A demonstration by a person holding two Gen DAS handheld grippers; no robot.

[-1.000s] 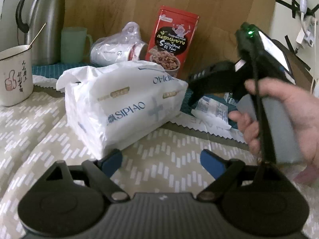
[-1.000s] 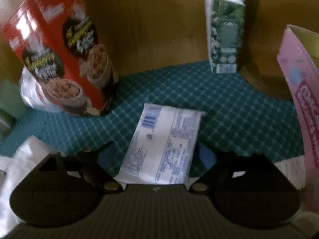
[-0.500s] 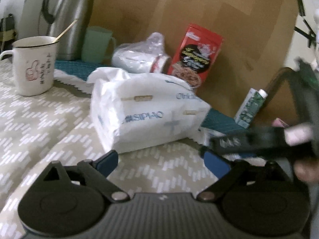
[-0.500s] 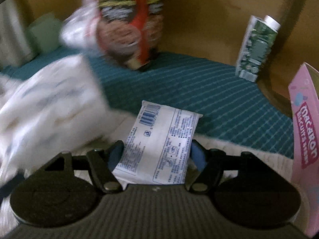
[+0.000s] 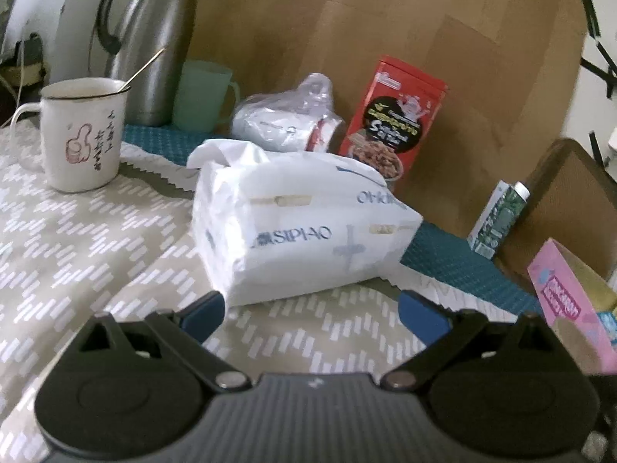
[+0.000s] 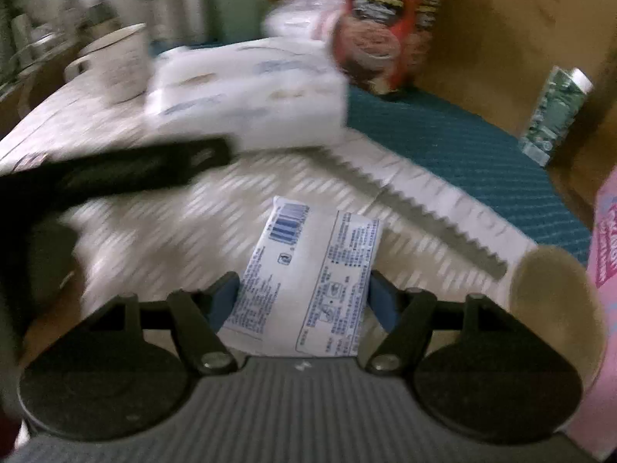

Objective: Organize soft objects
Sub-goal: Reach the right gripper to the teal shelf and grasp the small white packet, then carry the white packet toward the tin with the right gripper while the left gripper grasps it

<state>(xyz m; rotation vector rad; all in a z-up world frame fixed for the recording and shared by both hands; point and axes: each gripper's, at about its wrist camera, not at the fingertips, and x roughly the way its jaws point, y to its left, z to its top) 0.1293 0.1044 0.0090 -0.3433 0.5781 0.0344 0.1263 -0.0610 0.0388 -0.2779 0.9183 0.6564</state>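
My right gripper (image 6: 302, 301) pinches the small white packet (image 6: 304, 270) – its near end hidden under the body, the view blurred. My left gripper (image 5: 308, 314), jaws just opened wide and empty, faces the tissue pack (image 5: 300, 227) – bare cloth in front of the pack

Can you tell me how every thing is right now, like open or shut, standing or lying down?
left gripper: open, nothing between its fingers.
right gripper: shut on the small white packet.
big tissue pack: lying on the tablecloth, top torn open.
white mug: upright, a stick inside.
steel jug: upright, lid on.
green cup: upright.
red snack box: standing.
green carton: standing, cap on.
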